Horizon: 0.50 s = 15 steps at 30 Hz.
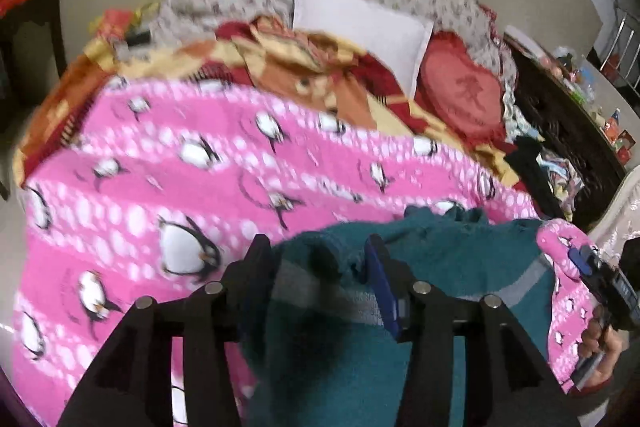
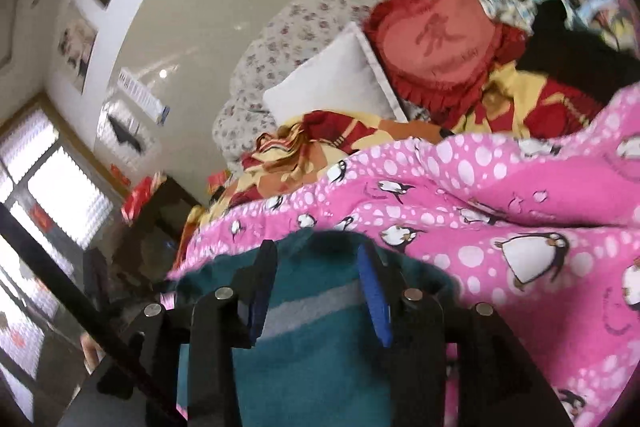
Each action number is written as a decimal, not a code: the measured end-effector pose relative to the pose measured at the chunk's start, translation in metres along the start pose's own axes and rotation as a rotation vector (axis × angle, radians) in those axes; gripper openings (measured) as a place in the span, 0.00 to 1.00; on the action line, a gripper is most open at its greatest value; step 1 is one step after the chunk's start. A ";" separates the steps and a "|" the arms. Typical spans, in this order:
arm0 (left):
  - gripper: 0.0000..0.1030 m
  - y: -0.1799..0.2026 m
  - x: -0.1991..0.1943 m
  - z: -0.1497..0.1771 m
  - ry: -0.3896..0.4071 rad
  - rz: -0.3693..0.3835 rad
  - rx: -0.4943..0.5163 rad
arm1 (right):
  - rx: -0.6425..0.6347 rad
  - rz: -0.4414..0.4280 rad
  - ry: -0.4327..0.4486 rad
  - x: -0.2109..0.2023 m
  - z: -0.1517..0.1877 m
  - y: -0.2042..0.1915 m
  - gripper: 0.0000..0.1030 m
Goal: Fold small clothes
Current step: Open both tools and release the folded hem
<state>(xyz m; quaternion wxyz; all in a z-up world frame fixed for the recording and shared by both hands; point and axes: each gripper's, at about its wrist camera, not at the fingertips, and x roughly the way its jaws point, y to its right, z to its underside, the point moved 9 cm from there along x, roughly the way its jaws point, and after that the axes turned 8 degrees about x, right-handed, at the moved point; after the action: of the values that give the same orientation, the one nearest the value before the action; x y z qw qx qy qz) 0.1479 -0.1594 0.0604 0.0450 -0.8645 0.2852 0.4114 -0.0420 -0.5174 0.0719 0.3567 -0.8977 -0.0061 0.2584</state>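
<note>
A small teal garment with a grey stripe (image 1: pixel 440 267) lies on a pink penguin-print blanket (image 1: pixel 180 179). My left gripper (image 1: pixel 318 247) hangs over its left part with the jaws apart, fabric bunched between the fingers. The right gripper (image 1: pixel 596 267), held by a hand, shows at the far right of the left wrist view, at the garment's right edge. In the right wrist view, the right gripper (image 2: pixel 316 255) stands with jaws apart over the teal garment (image 2: pixel 312 359), at its far edge on the pink blanket (image 2: pixel 520 195).
Beyond the blanket lie a red and yellow quilt (image 1: pixel 304 67), a white pillow (image 1: pixel 360 23) and a red heart cushion (image 1: pixel 464 95). A dark cluttered shelf (image 1: pixel 568 123) stands at the right. A dark side table (image 2: pixel 160 211) and a window (image 2: pixel 48 195) are at the left.
</note>
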 end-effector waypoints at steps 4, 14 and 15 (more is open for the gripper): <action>0.49 0.005 -0.008 0.010 -0.010 -0.022 0.036 | -0.125 0.131 -0.045 0.015 0.014 -0.014 0.45; 0.67 0.002 -0.035 0.078 -0.080 0.020 0.073 | -0.155 0.275 -0.115 -0.009 0.074 0.022 0.53; 0.71 0.002 -0.039 0.086 -0.087 0.025 0.075 | -0.136 0.261 -0.134 -0.012 0.084 0.027 0.53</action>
<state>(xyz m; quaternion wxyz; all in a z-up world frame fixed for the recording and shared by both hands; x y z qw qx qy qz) 0.0681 -0.1165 0.0335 0.0847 -0.8399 0.3088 0.4381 -0.0964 -0.4859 0.0085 0.2573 -0.8937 0.0693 0.3610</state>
